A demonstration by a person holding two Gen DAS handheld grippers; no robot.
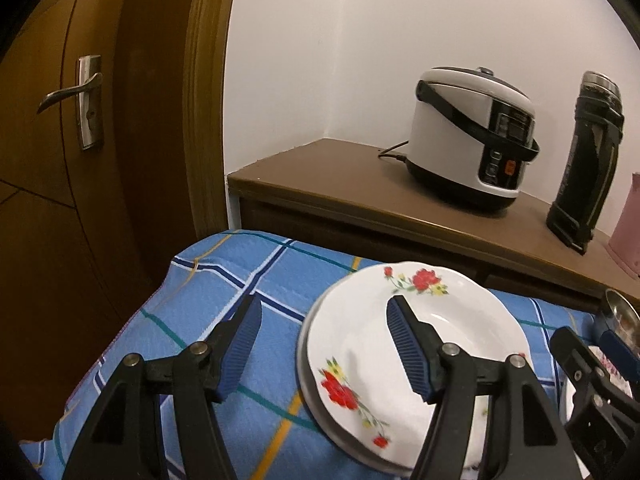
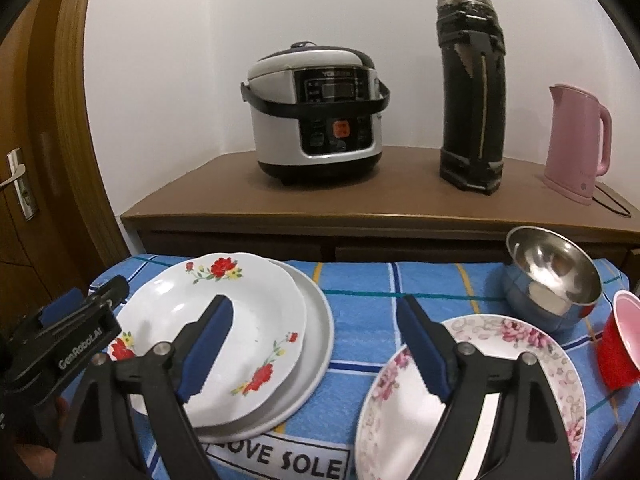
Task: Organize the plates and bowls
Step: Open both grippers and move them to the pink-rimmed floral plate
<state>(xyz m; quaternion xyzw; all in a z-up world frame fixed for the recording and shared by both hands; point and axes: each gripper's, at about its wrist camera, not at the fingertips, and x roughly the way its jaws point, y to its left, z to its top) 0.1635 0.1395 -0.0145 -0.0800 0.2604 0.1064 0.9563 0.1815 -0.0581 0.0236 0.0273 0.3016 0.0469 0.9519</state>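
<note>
Blue checked cloth carries our dishes. We see the white red-flowered plate stacked on a plain grey-white plate, under our spread, empty left gripper. Our right gripper gapes empty too — the pink-rose plate sits right of it, the steel bowl and red cup beyond. Judging by this, the rose plate is next: lower, pinch its rim.

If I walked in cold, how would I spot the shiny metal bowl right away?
Look at the blue checked cloth in front of the brown sideboard. At the cloth's far right stands the steel bowl, behind the pink-flowered plate and beside a red cup. It is the only mirror-bright metal dish there; the others are white or red.
</note>
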